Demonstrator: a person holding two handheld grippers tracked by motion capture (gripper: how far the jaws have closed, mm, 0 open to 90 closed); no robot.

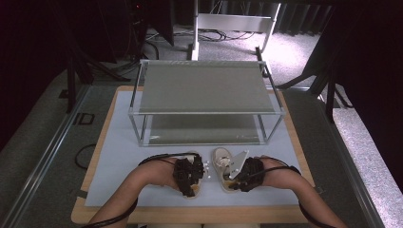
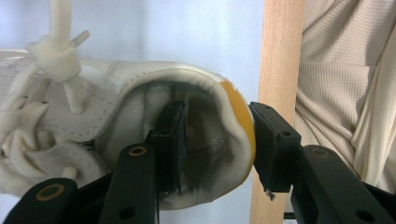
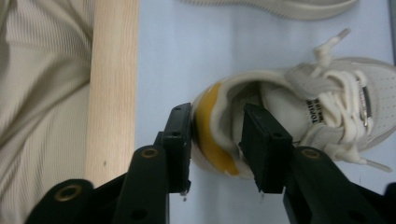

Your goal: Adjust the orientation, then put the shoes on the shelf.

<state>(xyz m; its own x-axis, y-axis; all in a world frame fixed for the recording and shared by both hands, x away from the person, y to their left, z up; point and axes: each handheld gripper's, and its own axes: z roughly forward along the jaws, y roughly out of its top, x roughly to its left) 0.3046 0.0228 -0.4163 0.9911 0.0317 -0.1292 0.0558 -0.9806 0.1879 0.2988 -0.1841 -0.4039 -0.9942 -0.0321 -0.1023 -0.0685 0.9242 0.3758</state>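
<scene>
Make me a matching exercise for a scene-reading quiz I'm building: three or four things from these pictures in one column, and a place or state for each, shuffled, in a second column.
Things
1. left shoe
2. right shoe
3. two-tier rack
4. wooden table edge

Places or states
A. stands at the far side of the mat, both shelves bare
B. its heel sits between the jaws of the right gripper
C. runs between the pale mat and the person's beige clothing
D. its heel sits between the jaws of the left gripper

Pairs: 1-D, 2-B, 3-A, 4-C
</scene>
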